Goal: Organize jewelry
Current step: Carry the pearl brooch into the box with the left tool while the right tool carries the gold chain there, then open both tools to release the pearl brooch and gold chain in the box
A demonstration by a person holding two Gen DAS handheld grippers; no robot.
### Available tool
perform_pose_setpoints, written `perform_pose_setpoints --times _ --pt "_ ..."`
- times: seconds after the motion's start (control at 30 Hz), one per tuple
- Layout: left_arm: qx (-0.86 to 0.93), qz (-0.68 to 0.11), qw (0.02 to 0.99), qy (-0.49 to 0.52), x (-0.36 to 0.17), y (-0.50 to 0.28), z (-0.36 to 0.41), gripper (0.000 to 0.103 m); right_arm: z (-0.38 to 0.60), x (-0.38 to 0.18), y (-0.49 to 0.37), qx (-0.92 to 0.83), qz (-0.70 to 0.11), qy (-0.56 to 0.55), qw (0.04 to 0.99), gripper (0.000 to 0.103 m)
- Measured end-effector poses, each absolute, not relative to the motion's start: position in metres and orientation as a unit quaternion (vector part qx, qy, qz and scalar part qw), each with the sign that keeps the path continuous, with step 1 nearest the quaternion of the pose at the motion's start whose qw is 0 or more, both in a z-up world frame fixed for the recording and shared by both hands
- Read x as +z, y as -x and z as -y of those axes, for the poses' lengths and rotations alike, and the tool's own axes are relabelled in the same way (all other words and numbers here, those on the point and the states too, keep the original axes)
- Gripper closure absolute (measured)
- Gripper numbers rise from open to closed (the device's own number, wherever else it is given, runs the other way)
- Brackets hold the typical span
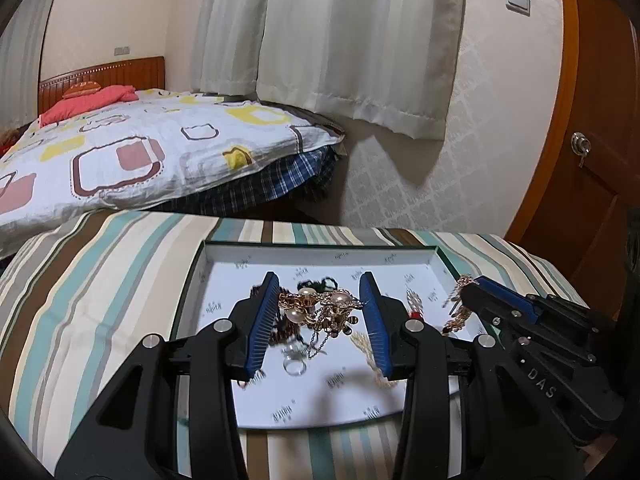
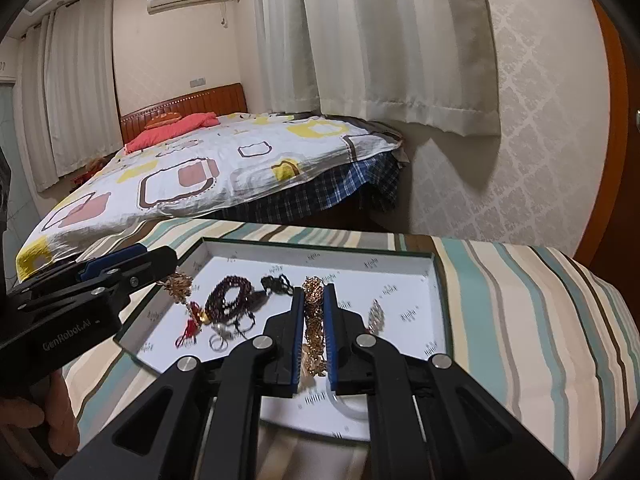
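A shallow white tray (image 1: 224,256) lies on a striped cloth and holds tangled jewelry. My left gripper (image 1: 320,280) is open, its jaws on either side of a gold chain with pearls (image 1: 320,306) that hangs between them, apart from the pads. My right gripper (image 2: 313,292) is shut on a gold chain (image 2: 314,320); in the left wrist view it (image 1: 468,286) comes in from the right with the chain (image 1: 458,304) dangling. A dark red bead bracelet (image 2: 230,296), a black cord piece (image 2: 276,282), a silver ring (image 2: 219,343) and a pale pendant (image 2: 376,314) lie in the tray (image 2: 400,268).
The striped cloth (image 1: 100,280) covers a raised surface. A bed (image 1: 140,152) with a patterned quilt stands behind it, with curtains (image 1: 340,40) and a wallpapered wall beyond. A wooden door (image 1: 592,140) is at the right. A clear ring (image 1: 294,366) lies in the tray's near part.
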State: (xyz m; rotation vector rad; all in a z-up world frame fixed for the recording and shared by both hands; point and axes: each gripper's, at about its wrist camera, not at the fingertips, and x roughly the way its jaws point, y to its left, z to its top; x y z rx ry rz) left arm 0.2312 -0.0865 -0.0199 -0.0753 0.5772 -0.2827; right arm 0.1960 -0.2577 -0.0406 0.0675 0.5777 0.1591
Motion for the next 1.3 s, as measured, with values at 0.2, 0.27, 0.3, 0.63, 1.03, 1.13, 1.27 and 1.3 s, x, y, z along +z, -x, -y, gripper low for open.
perform_pose_setpoints --times 0.2,0.27,0.3,0.63,1.03,1.13,1.27,1.3 --pt "-0.126 -0.297 0.946 0.033 -0.042 -0.246 0.086 0.062 0.252 -0.058 -0.218 0.08 -0.295 -0.043 0.951 0.093" --pt "-0.122 -0.31 0.942 0.029 -0.056 -0.249 0.086 0.062 0.251 -0.068 -0.225 0.079 -0.305 -0.046 0.948 0.095" --pt "-0.119 -0.316 0.941 0.026 -0.063 -0.251 0.085 0.062 0.25 -0.072 -0.228 0.078 -0.31 -0.045 0.947 0.095" --pt "-0.102 -0.358 0.928 0.024 -0.096 -0.267 0.077 0.062 0.243 -0.1 -0.246 0.072 -0.355 -0.04 0.931 0.096" --pt "-0.104 -0.373 0.922 0.023 -0.1 -0.273 0.078 0.062 0.244 -0.108 -0.249 0.072 -0.375 -0.044 0.923 0.096" --pt "-0.103 -0.37 0.923 0.016 -0.099 -0.272 0.079 0.06 0.245 -0.108 -0.249 0.07 -0.376 -0.045 0.923 0.095" --pt "-0.101 -0.372 0.923 0.011 -0.1 -0.271 0.082 0.049 0.247 -0.109 -0.249 0.066 -0.377 -0.048 0.923 0.089" --pt "-0.101 -0.371 0.923 0.011 -0.099 -0.271 0.082 0.048 0.247 -0.109 -0.249 0.065 -0.377 -0.048 0.923 0.087"
